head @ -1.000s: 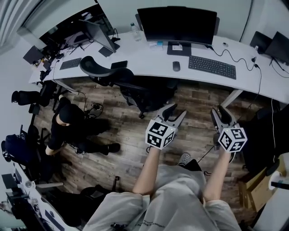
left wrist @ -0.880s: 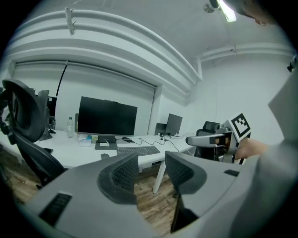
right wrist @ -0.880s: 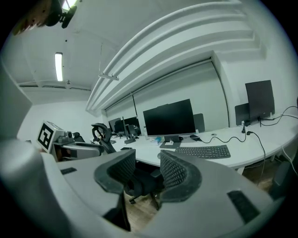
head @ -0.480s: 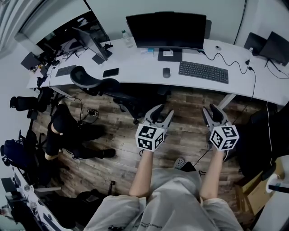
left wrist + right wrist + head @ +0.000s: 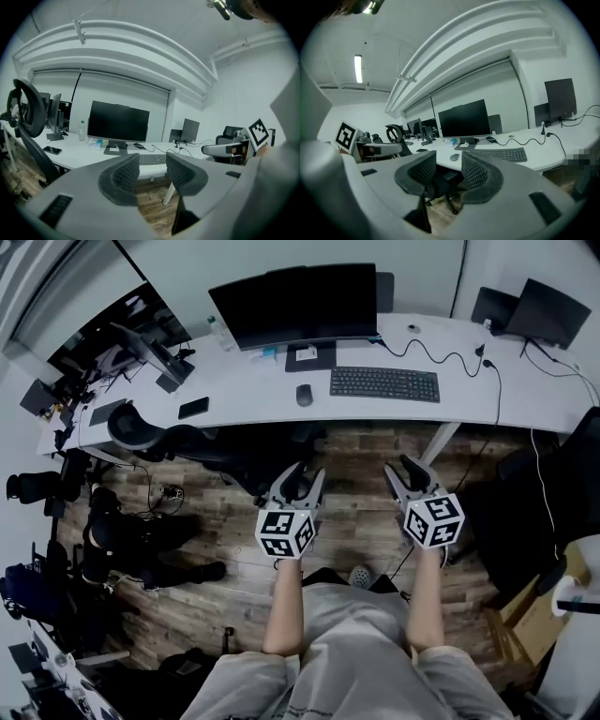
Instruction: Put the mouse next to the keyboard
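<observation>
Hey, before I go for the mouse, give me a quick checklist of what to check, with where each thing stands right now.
1. Mouse found on the desk: ok.
2. Left gripper jaws apart, nothing between them: ok.
3. Right gripper jaws apart, nothing between them: ok.
4. Bare desk between mouse and keyboard: ok.
5. Grippers over the desk: not ok, both hang above the floor, short of its edge.

Desk (image 5: 239,397) free btwn mouse (image 5: 304,395) & keyboard (image 5: 384,383); chair (image 5: 192,442) blocks front.
</observation>
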